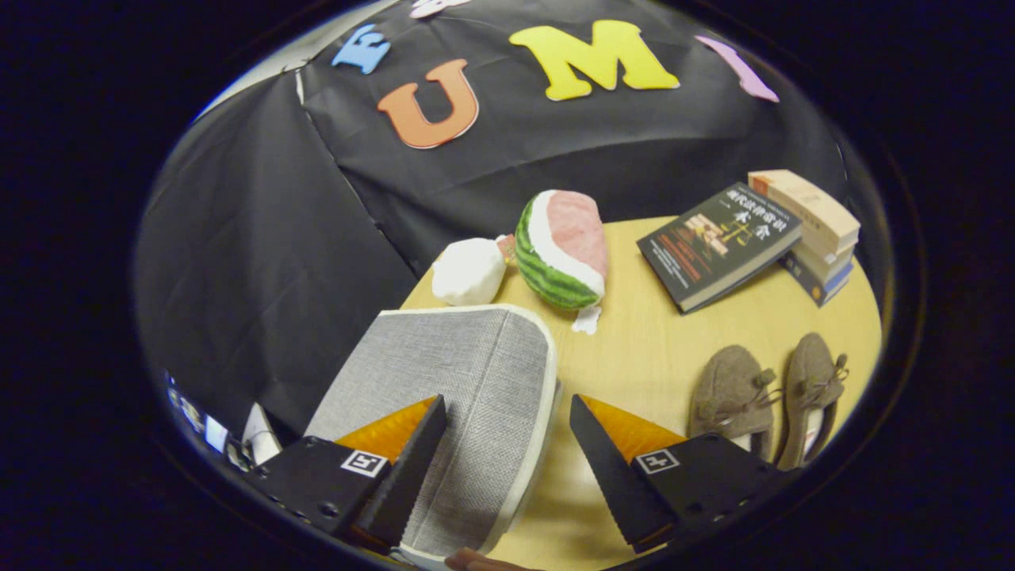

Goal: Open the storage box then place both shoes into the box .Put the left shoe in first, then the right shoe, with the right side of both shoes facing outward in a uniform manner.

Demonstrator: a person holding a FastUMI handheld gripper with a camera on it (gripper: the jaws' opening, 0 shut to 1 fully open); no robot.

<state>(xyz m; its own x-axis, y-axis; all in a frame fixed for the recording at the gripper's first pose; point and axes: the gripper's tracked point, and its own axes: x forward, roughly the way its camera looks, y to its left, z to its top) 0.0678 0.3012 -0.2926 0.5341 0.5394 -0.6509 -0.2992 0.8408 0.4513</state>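
Gripper [503,412] spread wide above closed grey fabric storage box [468,373]; brown shoes [765,396] lie beside it.

A staged recording booth, apparently — black cloth wall [262,262] behind a wooden table [674,349] holding household props.

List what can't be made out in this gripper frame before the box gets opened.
- Storage box: near end hidden behind the open gripper fingers; latch or lid seam not visible.
- Shoes: heels cut off behind one finger, so left versus right is unclear.
- Books: lower ones hidden by the leaning book.
- White plush: partly behind the watermelon plush; identity unclear.
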